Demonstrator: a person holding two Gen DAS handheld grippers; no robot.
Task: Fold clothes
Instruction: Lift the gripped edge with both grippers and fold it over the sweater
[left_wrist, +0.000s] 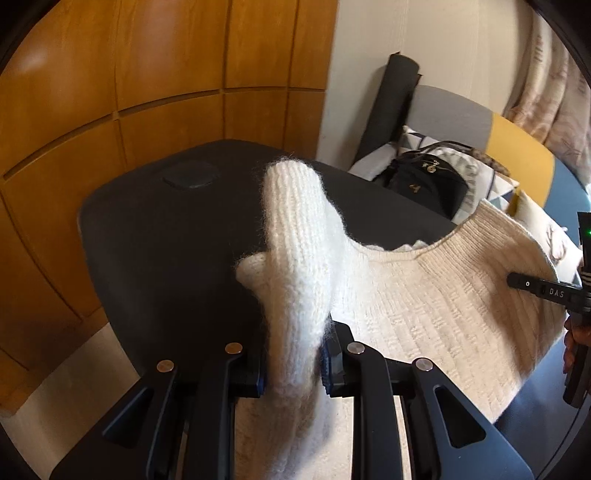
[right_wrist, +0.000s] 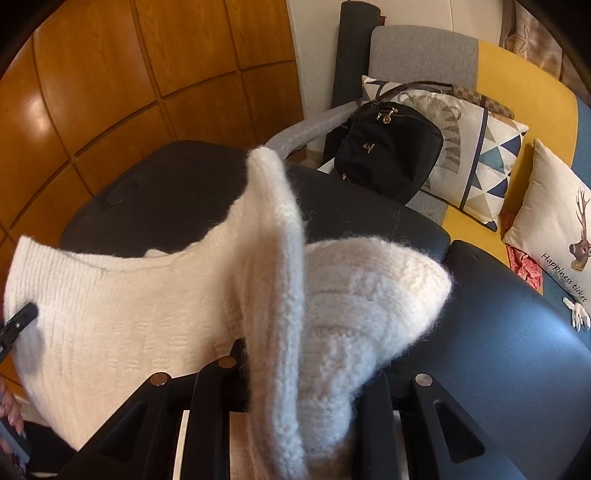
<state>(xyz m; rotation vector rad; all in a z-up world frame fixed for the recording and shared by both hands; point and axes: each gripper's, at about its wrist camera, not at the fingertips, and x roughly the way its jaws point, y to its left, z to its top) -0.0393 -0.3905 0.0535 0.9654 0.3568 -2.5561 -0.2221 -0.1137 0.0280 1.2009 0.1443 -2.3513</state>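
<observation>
**Both grippers pinch the cream sweater over the black table**

The cream, fuzzy knitted sweater (left_wrist: 424, 295) lies spread on the black, round-cornered tabletop (left_wrist: 155, 229), its ribbed neck opening facing the far edge and its body reaching toward the near edge. The left gripper (left_wrist: 293, 369) has its blue-padded fingers (left_wrist: 327, 365) closed on a thick fold of the knit, which rises from the jaws as an upright ridge. The right gripper (right_wrist: 295, 384) likewise clamps a bunched fold of the sweater (right_wrist: 110, 317); the wool stands up and spills to the right over its fingers, hiding the pads.

Beyond the far right corner of the tabletop, a black handbag with gold fittings (right_wrist: 388, 151) sits on a grey, yellow and blue sofa (right_wrist: 517, 74), beside a triangle-patterned cushion (right_wrist: 487, 162) and a pale cushion printed with a deer (right_wrist: 554, 236). Orange-brown wooden panels (left_wrist: 147, 74) cover the wall past the far left edge.
</observation>
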